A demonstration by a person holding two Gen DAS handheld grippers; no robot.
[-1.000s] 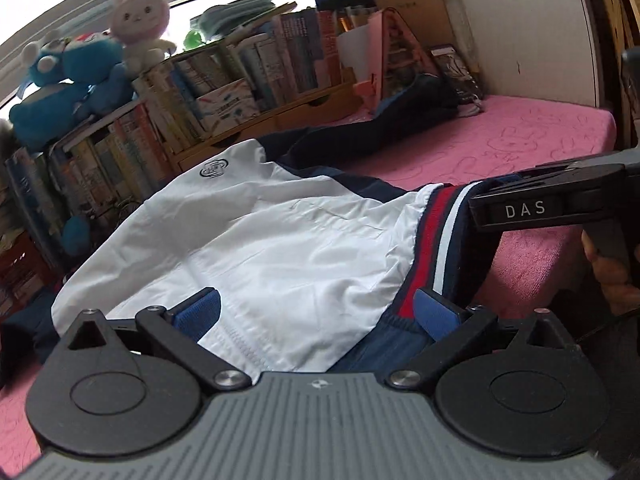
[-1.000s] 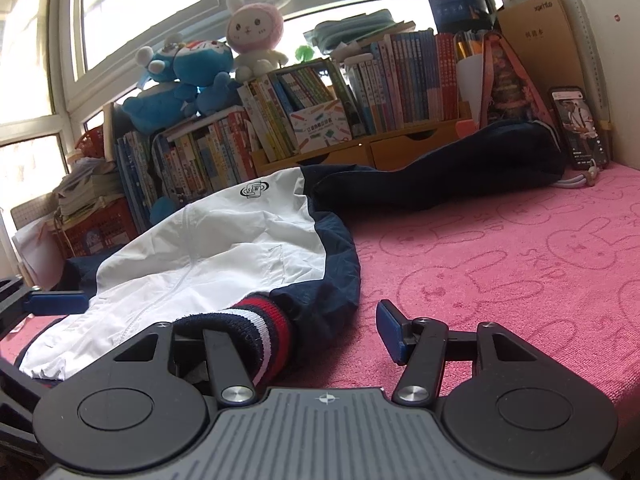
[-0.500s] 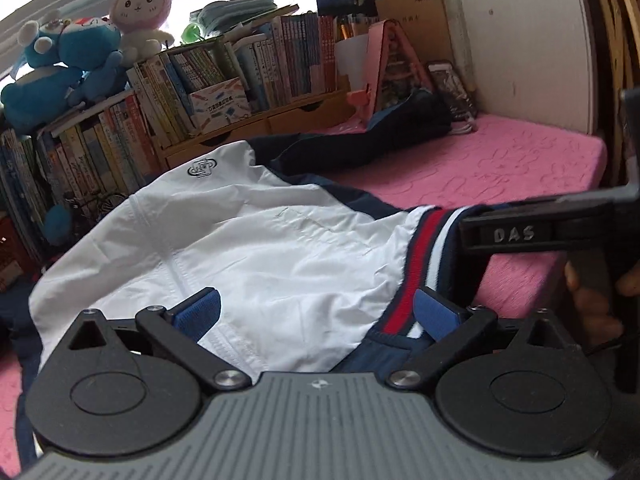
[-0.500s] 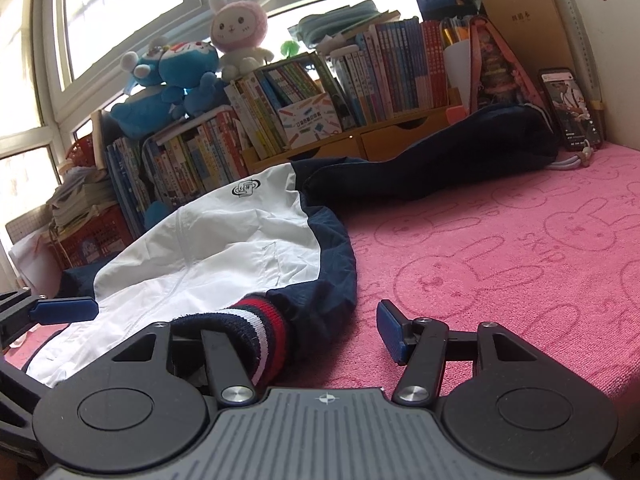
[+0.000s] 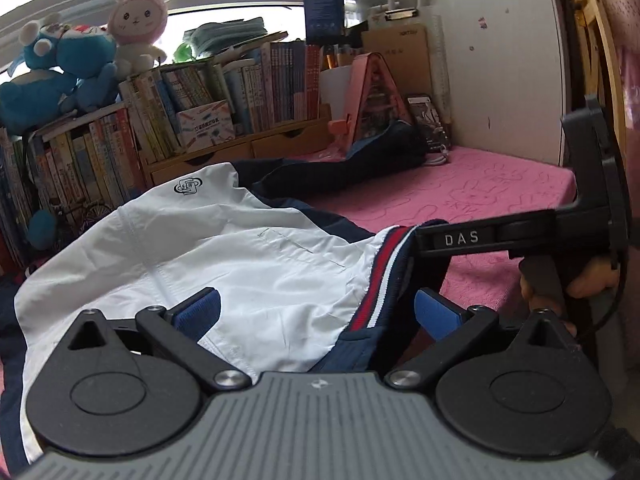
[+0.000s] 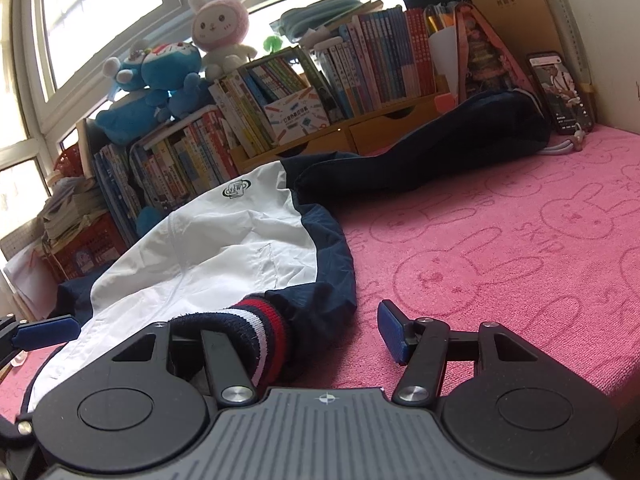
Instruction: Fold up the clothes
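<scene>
Step in hand, as I read it: the start of a fold, w/ both tools working the striped hem of the jacket, which lies spread on the pink bed along its near edge; white panel up, navy side band toward the middle of the bed, far end running up toward the bookshelf at the back edge. A second dark garment lies well apart near the back right corner, untouched. Left tool: jaws wide, white cloth and the red/white/navy striped hem lying between them, pads not pressing on anything I can see, so no grip yet. Right tool: jaws about half open; the bunched striped cuff sits against its left finger, right pad stands clear over bare pink bed, so it isn't clamped; can't tell if the hidden left pad touches cloth. In the left view the right tool's finger lies across the hem end, w/ a hand on its handle at the right. Next move, my guess: close both tools on the hem, each on one layer stack, then lift together and carry the near edge toward the logo end by the bookshelf. Needs even height so the slippery white panel doesn't sag or drag; watch the bunched cuff, it may slip out if grabbed only by its edge.
</scene>
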